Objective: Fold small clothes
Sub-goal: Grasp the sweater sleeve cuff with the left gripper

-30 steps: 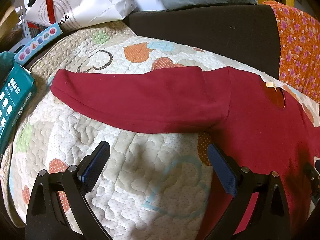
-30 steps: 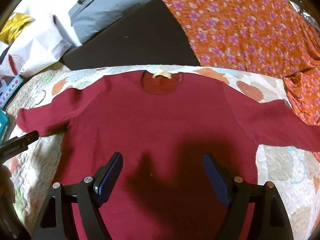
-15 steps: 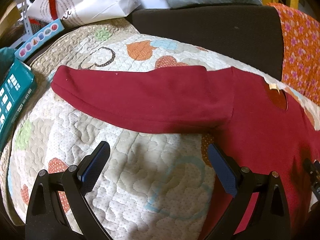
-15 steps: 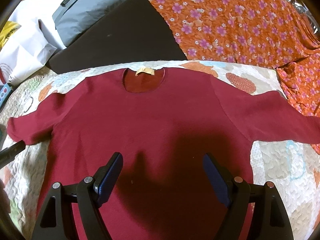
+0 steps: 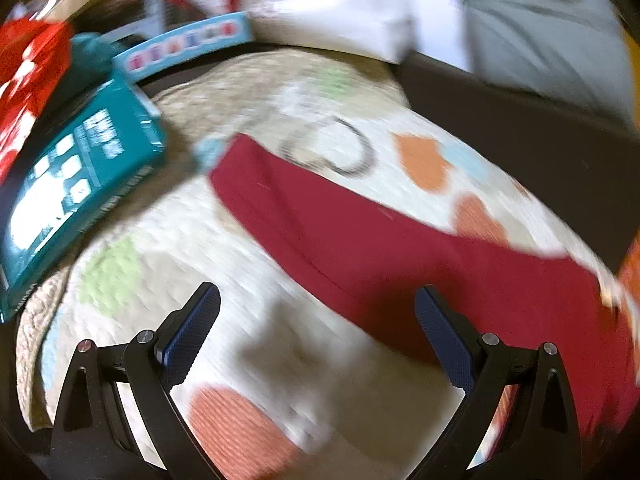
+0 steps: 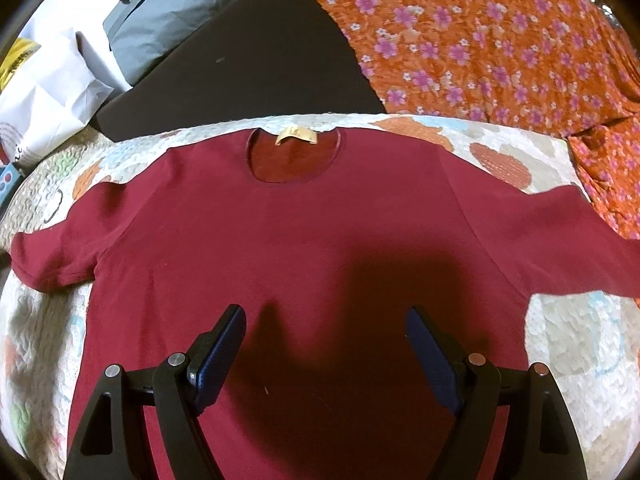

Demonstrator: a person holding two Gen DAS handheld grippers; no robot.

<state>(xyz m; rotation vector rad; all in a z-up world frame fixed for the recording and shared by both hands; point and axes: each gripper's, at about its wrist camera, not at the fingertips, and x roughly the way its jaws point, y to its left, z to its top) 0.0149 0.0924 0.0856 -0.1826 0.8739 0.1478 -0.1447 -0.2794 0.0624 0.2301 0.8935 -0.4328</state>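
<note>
Shirt (image 6: 304, 240): solid dark red, with a tan neck label (image 6: 296, 135). Quilt (image 6: 568, 344): cream, stitched texture, with orange, pale blue and green patches. Cloth (image 6: 500, 40): orange with pink-purple flowers. Box (image 5: 72, 184): teal with white print. Cushion (image 6: 176, 12): grey. Gripper fingers (image 6: 218, 354): black, with dark blue textured pads.

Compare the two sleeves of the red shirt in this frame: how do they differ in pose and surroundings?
In the right wrist view, the left sleeve ends on the quilt near the teal box; the right sleeve reaches toward the orange floral cloth. The left sleeve's cuff shows; the right sleeve's runs out of frame. Both lie flat, spread out, unfolded, and ungripped.
</note>
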